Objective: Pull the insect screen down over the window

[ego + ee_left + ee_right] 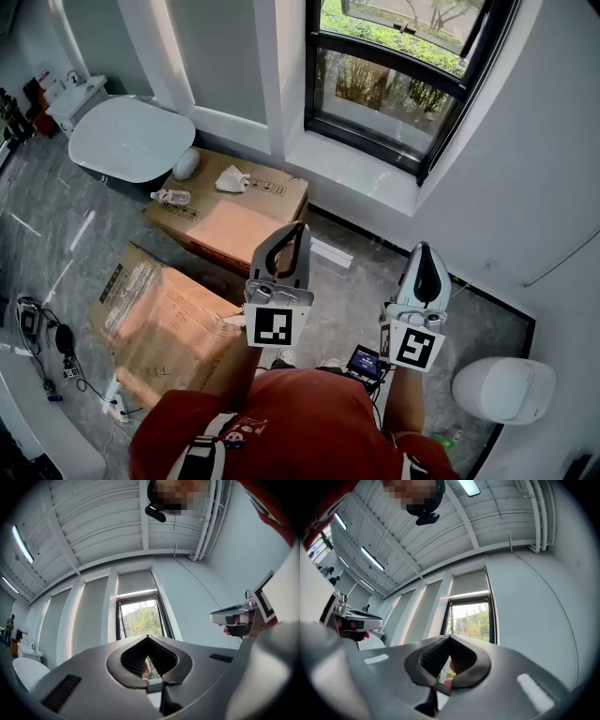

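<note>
The black-framed window [398, 70] is ahead of me, above a white sill [361, 173]. In the left gripper view the window [143, 618] shows green trees through its glass, and a grey screen [135, 582] covers only its top part. The right gripper view shows the same window [471, 620] and grey screen [469, 582]. My left gripper [298, 227] [148, 636] is shut and empty, held in the air short of the window. My right gripper [424, 247] [450, 637] is beside it, also shut on nothing. Both point slightly upward.
Two cardboard boxes [234, 211] [169, 323] lie on the floor to my left, the far one with a bottle and crumpled paper on it. A white round table [131, 139] stands beyond. A white rounded object [502, 389] sits at the right. Cables [47, 352] trail at the left.
</note>
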A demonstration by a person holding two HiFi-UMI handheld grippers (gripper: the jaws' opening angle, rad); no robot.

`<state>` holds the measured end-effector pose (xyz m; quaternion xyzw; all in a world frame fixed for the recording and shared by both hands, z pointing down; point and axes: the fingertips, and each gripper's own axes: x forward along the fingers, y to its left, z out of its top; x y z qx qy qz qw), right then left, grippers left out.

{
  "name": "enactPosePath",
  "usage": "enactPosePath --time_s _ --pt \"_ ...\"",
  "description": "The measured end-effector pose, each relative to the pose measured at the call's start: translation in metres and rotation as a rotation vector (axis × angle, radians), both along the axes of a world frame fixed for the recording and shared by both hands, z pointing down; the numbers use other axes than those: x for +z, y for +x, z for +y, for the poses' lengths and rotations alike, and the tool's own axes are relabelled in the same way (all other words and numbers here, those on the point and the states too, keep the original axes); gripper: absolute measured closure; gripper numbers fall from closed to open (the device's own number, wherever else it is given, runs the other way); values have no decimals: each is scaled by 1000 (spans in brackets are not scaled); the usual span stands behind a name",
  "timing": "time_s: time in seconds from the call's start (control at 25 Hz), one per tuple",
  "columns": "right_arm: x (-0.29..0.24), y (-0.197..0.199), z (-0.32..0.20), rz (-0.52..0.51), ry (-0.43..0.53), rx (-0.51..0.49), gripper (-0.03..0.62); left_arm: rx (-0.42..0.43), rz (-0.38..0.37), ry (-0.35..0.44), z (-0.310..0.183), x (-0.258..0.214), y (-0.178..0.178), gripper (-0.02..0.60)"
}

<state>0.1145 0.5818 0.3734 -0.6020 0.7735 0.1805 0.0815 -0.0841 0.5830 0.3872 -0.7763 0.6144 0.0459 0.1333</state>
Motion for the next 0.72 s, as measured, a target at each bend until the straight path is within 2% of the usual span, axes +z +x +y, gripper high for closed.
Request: enactPosePath --time_s 0.52,0.72 --pt "6 -48 18 -10 -5 -19 585 26 -12 -11 16 10 -41 575" --pt "9 -69 23 0 13 18 585 41 -8 -31 20 21 -61 575"
